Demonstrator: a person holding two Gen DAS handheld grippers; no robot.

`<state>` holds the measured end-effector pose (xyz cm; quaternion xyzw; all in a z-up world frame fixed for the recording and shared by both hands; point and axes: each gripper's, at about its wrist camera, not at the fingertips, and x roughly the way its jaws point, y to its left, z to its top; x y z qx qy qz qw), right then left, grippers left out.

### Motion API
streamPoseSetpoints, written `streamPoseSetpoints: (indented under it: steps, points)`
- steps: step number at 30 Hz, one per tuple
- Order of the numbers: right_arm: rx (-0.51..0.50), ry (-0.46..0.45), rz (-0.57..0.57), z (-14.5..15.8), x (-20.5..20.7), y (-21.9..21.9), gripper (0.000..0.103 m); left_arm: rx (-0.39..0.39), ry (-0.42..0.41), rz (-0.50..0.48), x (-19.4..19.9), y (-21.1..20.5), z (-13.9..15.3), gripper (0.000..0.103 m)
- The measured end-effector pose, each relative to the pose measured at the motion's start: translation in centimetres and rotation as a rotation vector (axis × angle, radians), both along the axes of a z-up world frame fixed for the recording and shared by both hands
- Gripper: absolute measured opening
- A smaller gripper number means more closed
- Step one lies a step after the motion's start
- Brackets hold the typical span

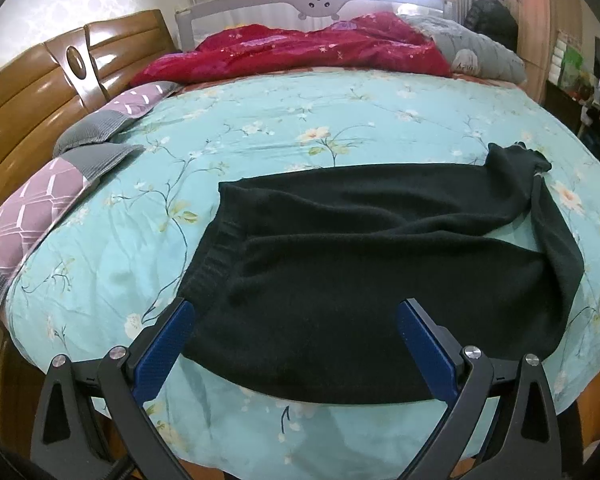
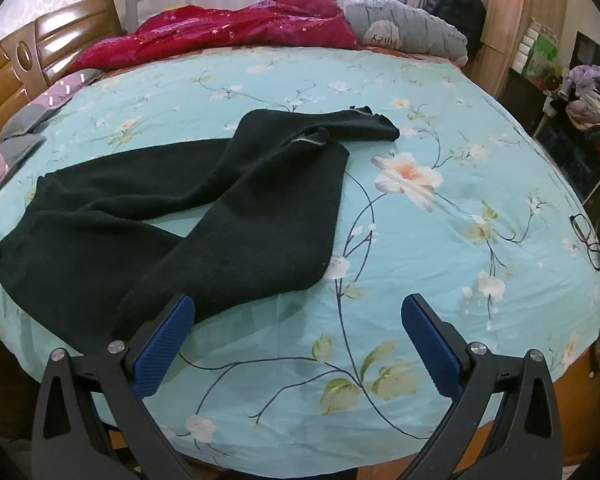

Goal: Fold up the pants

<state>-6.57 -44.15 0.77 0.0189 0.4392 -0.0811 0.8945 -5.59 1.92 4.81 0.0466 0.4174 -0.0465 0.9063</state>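
Note:
Dark green-black pants lie spread on a turquoise floral bedspread, waistband to the left, legs running right. In the right wrist view the two legs of the pants cross, with the cuffs at the far end. My left gripper hovers open above the near waist part of the pants, nothing between its blue pads. My right gripper stands open over the bedspread just right of the near leg; its left fingertip overlaps the leg's edge, and I cannot tell whether it touches.
Pillows lie by the wooden headboard on the left. A red quilt and a grey pillow sit at the far side. Eyeglasses rest near the bed's right edge. Cluttered furniture stands to the right.

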Motion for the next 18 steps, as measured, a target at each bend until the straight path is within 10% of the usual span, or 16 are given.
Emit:
streamPoseSetpoints:
  steps: [18]
  points:
    - [0.028,0.003,-0.022,-0.5,-0.6,-0.8,0.103,0.033,0.008,-0.008,4.0,-3.1,-3.9,0.101]
